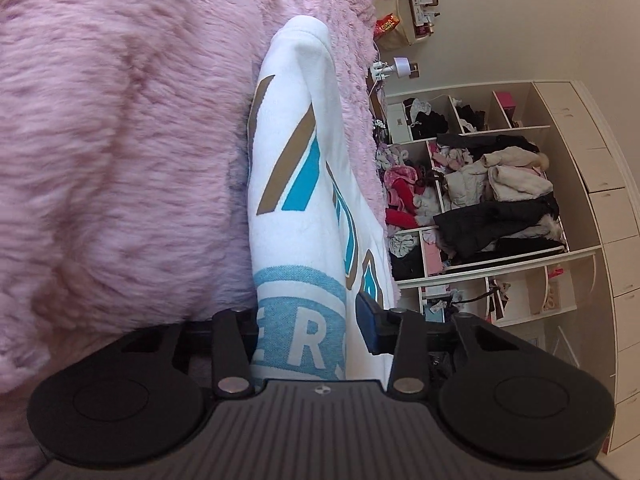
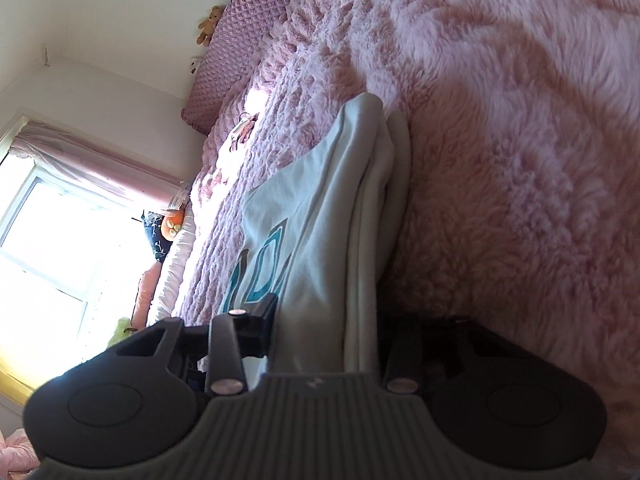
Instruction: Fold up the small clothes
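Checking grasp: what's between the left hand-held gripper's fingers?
A bunched fold of the white printed garment, seen in the left wrist view, on the pink blanket.

I count one white garment (image 1: 292,184) with teal and tan print lying on one fluffy pink blanket (image 1: 120,140), and two grippers, my left (image 1: 308,320) and my right (image 2: 324,320), one at each end of it. Toward the blanket's far edge I see one quilted mauve pillow (image 2: 236,52) and one small teddy bear (image 2: 208,24). Past the blanket's side edge stands one open shelf unit (image 1: 500,256) stuffed with clothes, too jumbled for me to count.
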A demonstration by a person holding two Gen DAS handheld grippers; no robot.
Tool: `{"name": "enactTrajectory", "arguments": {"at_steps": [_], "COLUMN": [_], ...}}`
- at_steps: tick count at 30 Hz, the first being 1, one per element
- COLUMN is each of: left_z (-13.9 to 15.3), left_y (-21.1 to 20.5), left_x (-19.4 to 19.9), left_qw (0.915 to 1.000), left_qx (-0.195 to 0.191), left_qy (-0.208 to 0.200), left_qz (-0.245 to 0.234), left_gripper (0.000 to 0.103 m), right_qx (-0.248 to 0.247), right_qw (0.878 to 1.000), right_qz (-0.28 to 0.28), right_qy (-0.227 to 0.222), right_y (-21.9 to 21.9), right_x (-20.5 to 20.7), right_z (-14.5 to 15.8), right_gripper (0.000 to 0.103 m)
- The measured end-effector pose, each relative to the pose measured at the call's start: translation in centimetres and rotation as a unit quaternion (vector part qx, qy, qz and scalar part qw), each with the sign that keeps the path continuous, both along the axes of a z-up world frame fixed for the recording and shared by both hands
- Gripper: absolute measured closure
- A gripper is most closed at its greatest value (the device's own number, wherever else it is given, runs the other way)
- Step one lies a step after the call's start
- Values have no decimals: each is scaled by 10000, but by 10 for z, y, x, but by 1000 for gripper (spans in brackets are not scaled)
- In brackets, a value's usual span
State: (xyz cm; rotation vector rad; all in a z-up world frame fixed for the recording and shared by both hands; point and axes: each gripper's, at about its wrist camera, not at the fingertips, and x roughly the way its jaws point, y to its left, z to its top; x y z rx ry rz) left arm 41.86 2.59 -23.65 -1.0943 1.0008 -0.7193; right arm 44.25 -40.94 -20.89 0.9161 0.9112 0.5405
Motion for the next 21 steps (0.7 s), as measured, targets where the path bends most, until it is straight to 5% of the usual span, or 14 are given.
{"name": "enactTrajectory", "arguments": {"at_steps": [12,21], "left_z": [61,135], "left_y": [10,58], "left_x": [-24,-91], "left_qw": [9987,9936], "left_qx": [115,473], "left_qy": [-491,-1023], "left_qz": [-50,16], "left_gripper": [71,71], "right_qx": [-223,-46], "right_qw": [9980,9934], "right_qz": [167,579], "right_qy": [-566,-989], "right_y": [30,69], "right_x": [-5,-52], "right_z": [77,139], "right_gripper": [78,78]}}
